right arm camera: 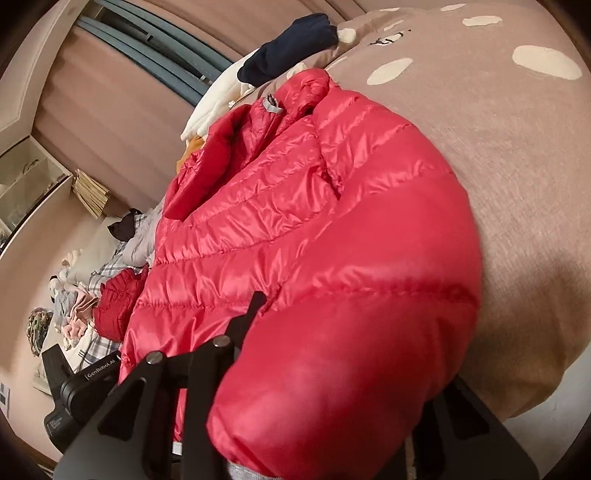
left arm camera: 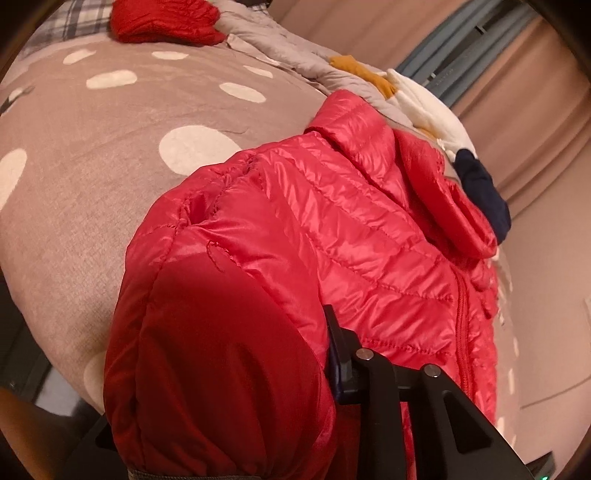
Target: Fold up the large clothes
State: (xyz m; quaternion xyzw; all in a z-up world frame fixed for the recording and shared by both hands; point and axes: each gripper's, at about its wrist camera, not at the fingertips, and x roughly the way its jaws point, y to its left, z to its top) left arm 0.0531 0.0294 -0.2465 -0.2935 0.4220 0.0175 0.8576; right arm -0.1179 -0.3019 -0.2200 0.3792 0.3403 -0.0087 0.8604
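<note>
A shiny red quilted down jacket [left arm camera: 332, 221] lies front up on a brown bedspread with white dots [left arm camera: 110, 129], collar toward the far side. In the left wrist view, one sleeve [left arm camera: 221, 350] bulges between the fingers of my left gripper [left arm camera: 229, 339], which is shut on it; only the right finger [left arm camera: 338, 350] shows. In the right wrist view, the other sleeve [right arm camera: 351, 350] fills my right gripper [right arm camera: 354, 317], shut on it too. Its left finger [right arm camera: 251, 310] is visible; the other is hidden under the fabric. The left gripper's black body [right arm camera: 74, 387] shows at the lower left.
Beyond the collar lie white [left arm camera: 424, 103], mustard [left arm camera: 369, 74] and navy [left arm camera: 484, 192] clothes. A red knit garment [left arm camera: 166, 18] and a plaid cloth [left arm camera: 74, 22] sit further along the bed. Pink curtains [left arm camera: 535, 110] hang behind, and shelves [right arm camera: 29, 184] stand by the wall.
</note>
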